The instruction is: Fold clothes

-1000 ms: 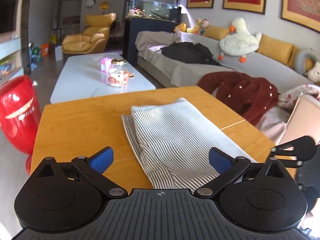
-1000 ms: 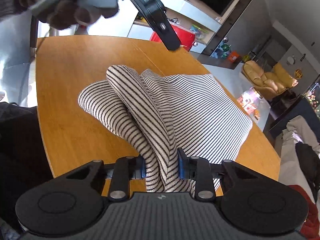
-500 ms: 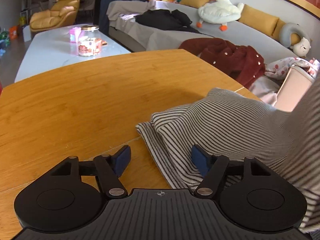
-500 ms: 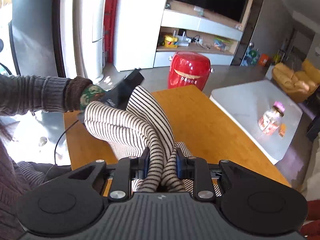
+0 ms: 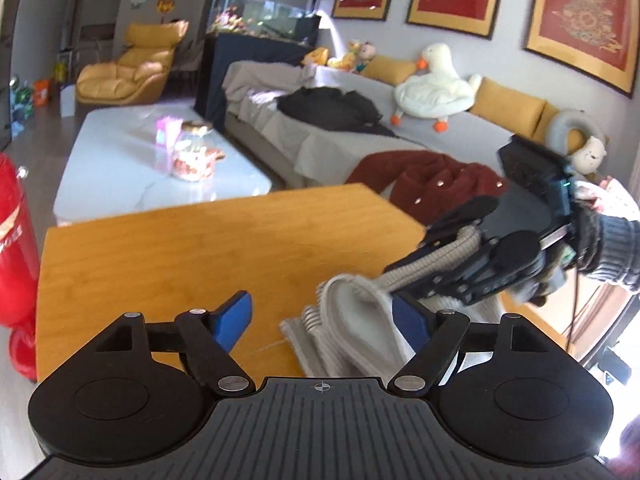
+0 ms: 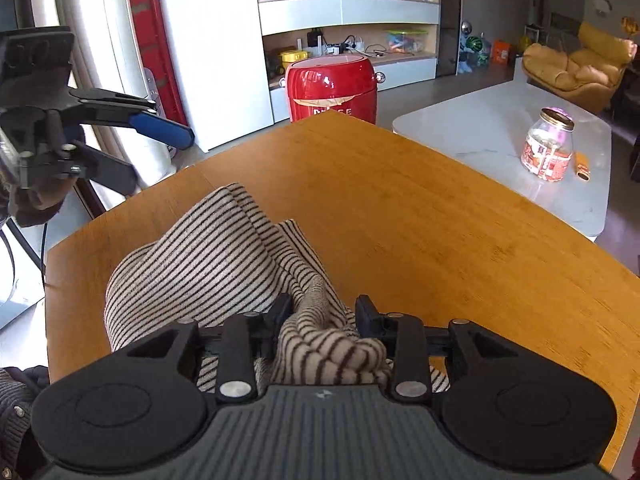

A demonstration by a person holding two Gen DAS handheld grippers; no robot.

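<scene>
A black-and-white striped garment (image 6: 208, 264) lies bunched near one corner of the wooden table (image 6: 400, 220). My right gripper (image 6: 322, 320) is shut on a thick fold of it, held low over the table. In the left wrist view the same garment (image 5: 352, 332) looks blurred, with part of it lying between my open left gripper's (image 5: 322, 320) blue pads (image 5: 236, 316). The right gripper (image 5: 472, 264) comes in from the right there, cloth in its jaws. From the right wrist view, the left gripper (image 6: 156, 160) hangs open beyond the table's left edge.
A red barrel-shaped bin (image 6: 332, 88) stands past the table's far edge. A white low table (image 6: 480, 128) carries a glass jar (image 6: 548, 152). A dark red garment (image 5: 432, 184) and a black one (image 5: 332, 108) lie on the grey sofa (image 5: 460, 136).
The right gripper has brought the lifted garment down and across onto the table, still shut on it. The left gripper has drawn back and risen, staying open.
</scene>
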